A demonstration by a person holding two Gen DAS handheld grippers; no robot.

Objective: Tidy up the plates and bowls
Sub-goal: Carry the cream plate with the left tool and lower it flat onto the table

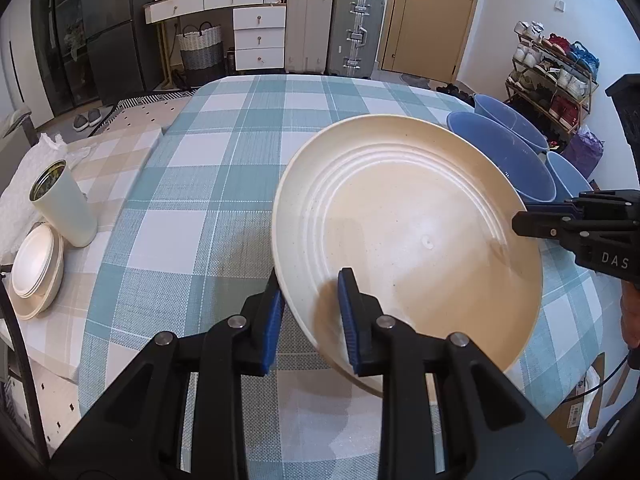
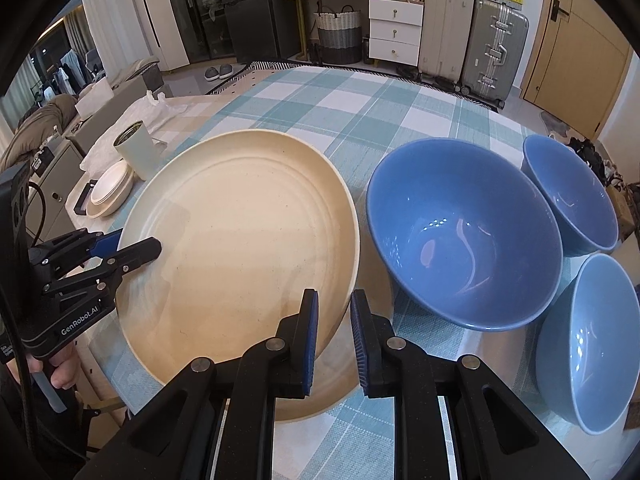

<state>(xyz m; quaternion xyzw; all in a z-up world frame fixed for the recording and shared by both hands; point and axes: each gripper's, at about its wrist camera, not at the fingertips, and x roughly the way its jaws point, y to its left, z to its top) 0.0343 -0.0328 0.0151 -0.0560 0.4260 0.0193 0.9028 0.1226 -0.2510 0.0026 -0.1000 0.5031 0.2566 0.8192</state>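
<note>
A large cream plate (image 1: 404, 232) is held tilted above the checked tablecloth. My left gripper (image 1: 312, 316) is shut on its near-left rim, one finger under and one over. In the right wrist view the same plate (image 2: 240, 240) sits between both grippers; the left gripper (image 2: 124, 250) grips its left edge. My right gripper (image 2: 334, 340) straddles the plate's right rim with its jaws apart, not pinching. It also shows in the left wrist view (image 1: 532, 220). Three blue bowls stand right of the plate: a large one (image 2: 460, 240), a far one (image 2: 568, 188), a near one (image 2: 592, 364).
A stack of small cream plates and bowls (image 1: 36, 268) and a pale cup (image 1: 64, 204) sit on a side surface to the left. The tablecloth (image 1: 224, 152) stretches ahead. Suitcases, drawers and a shoe rack stand beyond the table.
</note>
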